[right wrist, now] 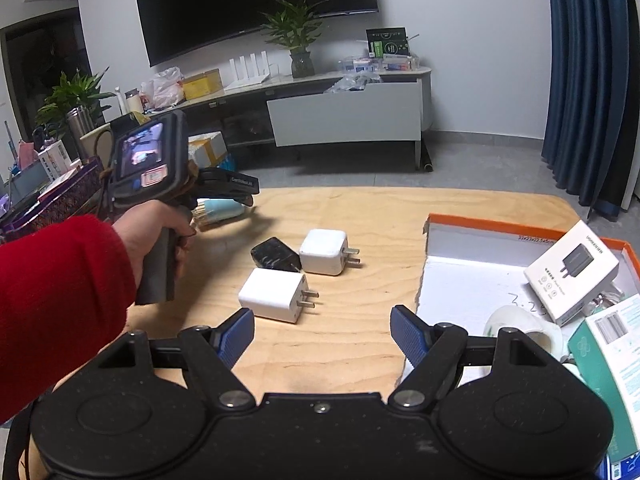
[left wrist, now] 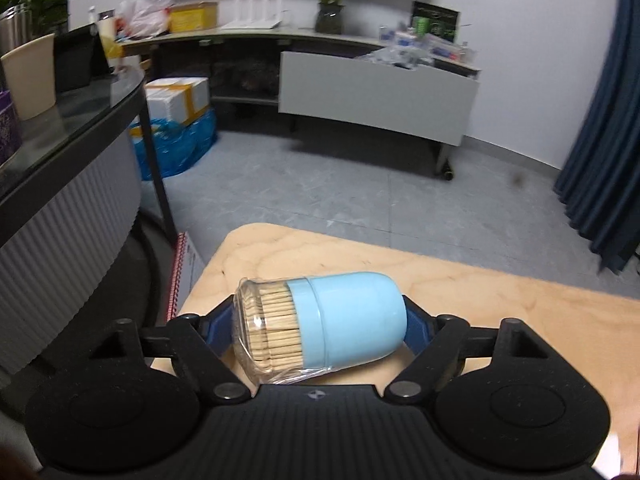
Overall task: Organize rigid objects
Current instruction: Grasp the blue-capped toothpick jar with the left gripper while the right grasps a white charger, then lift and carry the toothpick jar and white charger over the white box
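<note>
A toothpick jar (left wrist: pixel 320 328) with a light blue domed cap and a clear base lies on its side near the far left corner of the wooden table (left wrist: pixel 500 300). My left gripper (left wrist: pixel 320 326) is shut on it, one blue pad on the clear base and the other on the cap. The right wrist view shows the same jar (right wrist: pixel 220 210) under the left gripper (right wrist: pixel 236 196). My right gripper (right wrist: pixel 322 334) is open and holds nothing, low over the table's front. Ahead of it lie two white chargers (right wrist: pixel 272 294) (right wrist: pixel 323 257) and a black charger (right wrist: pixel 274 258).
An orange-rimmed open box (right wrist: pixel 440 220) at the right holds a white charger carton (right wrist: pixel 572 276), a tape roll (right wrist: pixel 520 324) and a green-white pack (right wrist: pixel 608 360). A red sleeve (right wrist: pixel 60 300) comes in from the left. A red spiral notebook (left wrist: pixel 182 276) sits beside the table's left edge.
</note>
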